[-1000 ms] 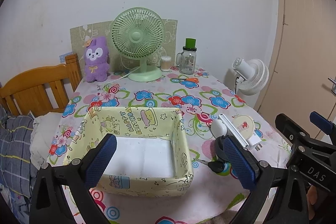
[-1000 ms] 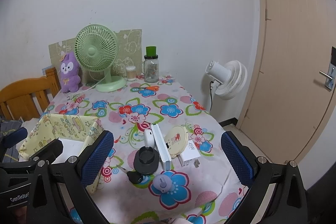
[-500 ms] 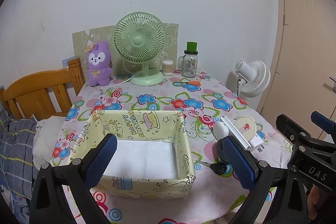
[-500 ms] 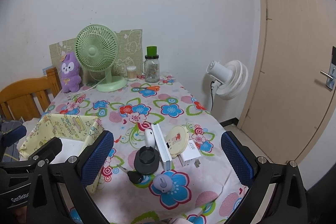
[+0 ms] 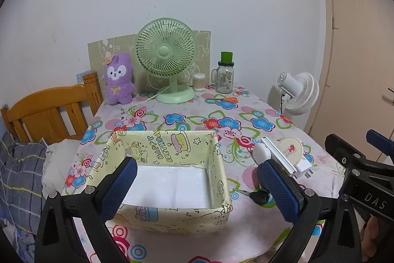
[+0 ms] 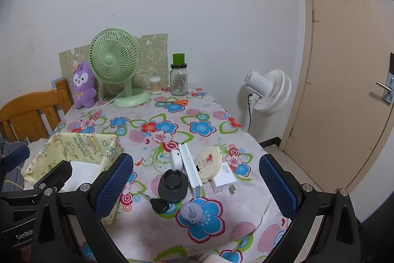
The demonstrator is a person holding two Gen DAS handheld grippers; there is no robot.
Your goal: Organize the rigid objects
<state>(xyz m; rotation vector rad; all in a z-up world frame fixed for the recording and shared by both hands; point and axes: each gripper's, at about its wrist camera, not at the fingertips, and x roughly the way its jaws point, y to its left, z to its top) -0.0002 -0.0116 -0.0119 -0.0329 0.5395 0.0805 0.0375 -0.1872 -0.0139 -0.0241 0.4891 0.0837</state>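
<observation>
Both grippers hover above the near edge of a counter (image 6: 172, 120) covered in a bright flower-print cloth, each with its blue-padded fingers spread wide and holding nothing. The left gripper (image 5: 194, 186) frames a pale yellow fabric box (image 5: 172, 147), open at the top with a white lining; its inner back wall carries cartoon drawings and the words "HAPPY BIRTHDAY" in slanted letters. The right gripper (image 6: 195, 185) looks down on the cluster of rigid things lying just right of that box: a white oval mouse-like piece (image 6: 176, 159), a slim white rectangular block (image 6: 190, 169) standing on its long edge, a round cream compact (image 6: 209, 163) with a small cartoon print leaning against it, a white charger (image 6: 224, 180) printed "45W" with its plug prongs facing the camera, a black round holder (image 6: 172, 185), a black key fob (image 6: 159, 205) on a short key, and a small lavender round piece (image 6: 190, 211) nearest the front. The right gripper's body reads "DAS" in the left wrist view; the left gripper's body reads "GenRo", cut off at the frame edge. At the back of the counter stand a green desk fan (image 6: 115, 65), a purple plush rabbit (image 6: 83, 85), a tub of cotton swabs (image 6: 155, 85) and a glass mug jar with a green lid (image 6: 178, 77), with orange-handled scissors (image 6: 178, 102) lying in front. A white floor fan (image 6: 268, 90) stands beside a beige door (image 6: 344, 65).
</observation>
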